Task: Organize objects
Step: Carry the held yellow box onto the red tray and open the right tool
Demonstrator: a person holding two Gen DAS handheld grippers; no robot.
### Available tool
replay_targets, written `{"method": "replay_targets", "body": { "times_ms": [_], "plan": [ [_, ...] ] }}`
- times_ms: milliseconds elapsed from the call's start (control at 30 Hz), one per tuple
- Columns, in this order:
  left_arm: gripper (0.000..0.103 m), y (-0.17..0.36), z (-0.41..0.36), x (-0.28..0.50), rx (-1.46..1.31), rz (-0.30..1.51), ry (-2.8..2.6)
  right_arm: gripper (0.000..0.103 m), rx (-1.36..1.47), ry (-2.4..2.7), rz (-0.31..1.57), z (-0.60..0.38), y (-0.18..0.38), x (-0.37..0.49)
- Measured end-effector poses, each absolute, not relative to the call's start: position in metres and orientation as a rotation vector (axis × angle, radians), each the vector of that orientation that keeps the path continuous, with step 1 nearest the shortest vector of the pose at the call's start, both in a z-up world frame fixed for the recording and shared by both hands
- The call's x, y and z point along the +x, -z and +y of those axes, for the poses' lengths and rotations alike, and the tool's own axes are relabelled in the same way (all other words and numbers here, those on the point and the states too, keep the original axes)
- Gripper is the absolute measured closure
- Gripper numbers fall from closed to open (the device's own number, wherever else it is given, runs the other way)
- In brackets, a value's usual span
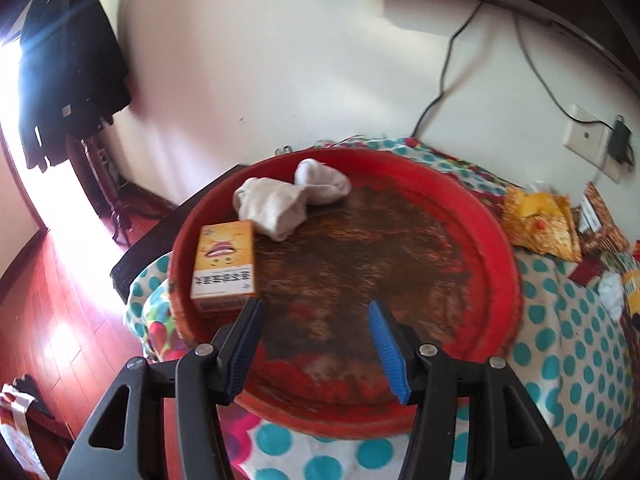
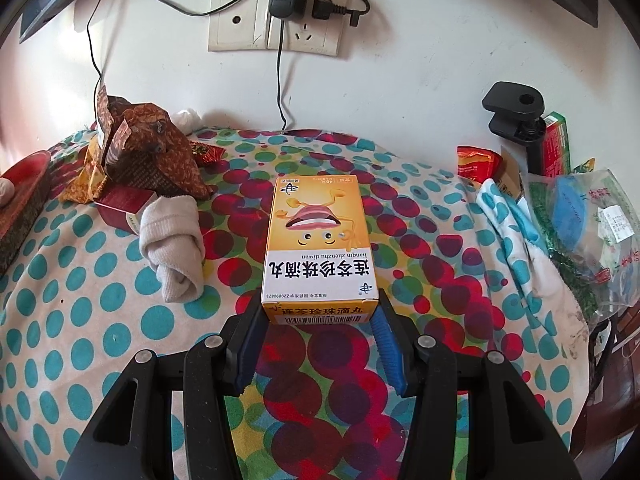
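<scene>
Left hand-held gripper (image 1: 316, 306) hangs over the near part of a round red tray with a worn brown floor (image 1: 496, 240), jaws spread apart, nothing between the pads. Inside the tray, at its left rim, an orange-and-white cardboard medicine box with a cartoon face (image 1: 225, 266) stands close beside the gripper's left finger but apart from it. Two rolled beige socks (image 1: 276, 204) lie at the far side of the tray, touching each other. The tray rests on a bench covered by a polka-dot cloth in teal, red and green (image 1: 568, 360). To the right of the tray, crumpled gold and brown snack wrappers (image 1: 540, 220) sit on the cloth; that edge is blurred, so further items there are hard to name.

Right hand-held gripper (image 2: 319, 300) is clamped on a second orange-and-white cardboard medicine box (image 2: 318, 240): both pads press the near end's sides, and the box points away from the camera, flat side up, above the dotted cloth (image 2: 100, 320). A third rolled beige sock (image 2: 174, 244) lies on the cloth left of that box, just beside a small dark-red carton (image 2: 120, 206). Behind it, a pile of brown patterned wrappers (image 2: 152, 152). A white wall socket plate with a black plugged-in adapter (image 2: 276, 20) sits on the wall above. At the right edge, clear plastic bags (image 2: 580, 232), probably holding packaged goods.
</scene>
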State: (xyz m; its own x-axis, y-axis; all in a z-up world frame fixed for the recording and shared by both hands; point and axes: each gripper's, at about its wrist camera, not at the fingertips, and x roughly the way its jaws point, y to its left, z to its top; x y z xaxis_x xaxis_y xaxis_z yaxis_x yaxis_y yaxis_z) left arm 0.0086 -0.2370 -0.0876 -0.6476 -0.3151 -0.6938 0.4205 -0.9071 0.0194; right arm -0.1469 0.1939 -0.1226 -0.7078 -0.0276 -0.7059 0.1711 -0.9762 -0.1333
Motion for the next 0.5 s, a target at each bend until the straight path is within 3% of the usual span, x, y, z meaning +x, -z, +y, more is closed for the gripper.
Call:
{"method": "replay_targets", "body": {
  "times_ms": [300, 500],
  "plan": [
    [0.047, 0.094, -0.248, 0.01, 1.034, 0.286, 2.547, 0.055, 1.094, 2.848, 0.24, 0.201, 0.115, -0.142],
    [0.047, 0.095, -0.263, 0.009, 1.033, 0.33, 2.531, 0.055, 1.081, 2.889, 0.309, 0.197, 0.114, -0.14]
  ]
}}
